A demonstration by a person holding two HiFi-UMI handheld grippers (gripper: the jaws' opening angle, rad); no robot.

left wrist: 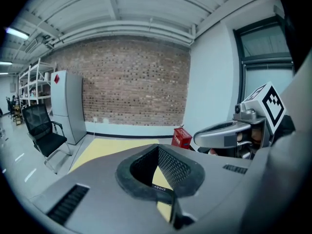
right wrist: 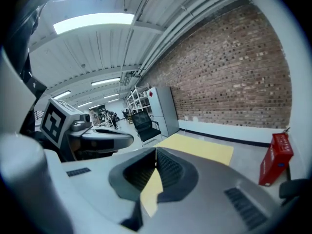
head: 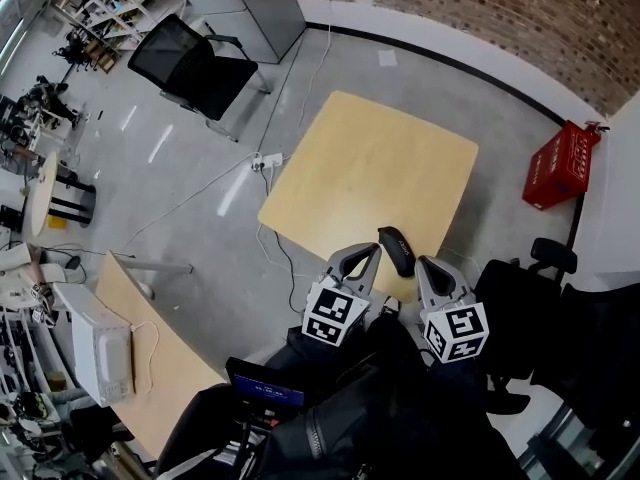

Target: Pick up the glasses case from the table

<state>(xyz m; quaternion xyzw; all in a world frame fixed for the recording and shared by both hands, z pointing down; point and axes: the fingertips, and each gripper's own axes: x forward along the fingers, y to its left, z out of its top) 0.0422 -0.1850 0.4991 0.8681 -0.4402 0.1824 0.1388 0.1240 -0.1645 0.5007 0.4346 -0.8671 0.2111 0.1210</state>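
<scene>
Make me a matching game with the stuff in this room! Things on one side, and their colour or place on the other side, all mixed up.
Things:
1. glasses case
2. crate
3. office chair
4. table

Colour or place:
A. red
B. pale yellow
C. lying at the table's near edge
D. standing beside the grey cabinet

Pairs: 1-C, 2-A, 3-D, 4-B.

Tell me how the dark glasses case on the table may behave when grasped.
The case looks rounded and smooth, so it may slip or rock. It is small, so probably light. It lies near the table edge; a push could drop it.
</scene>
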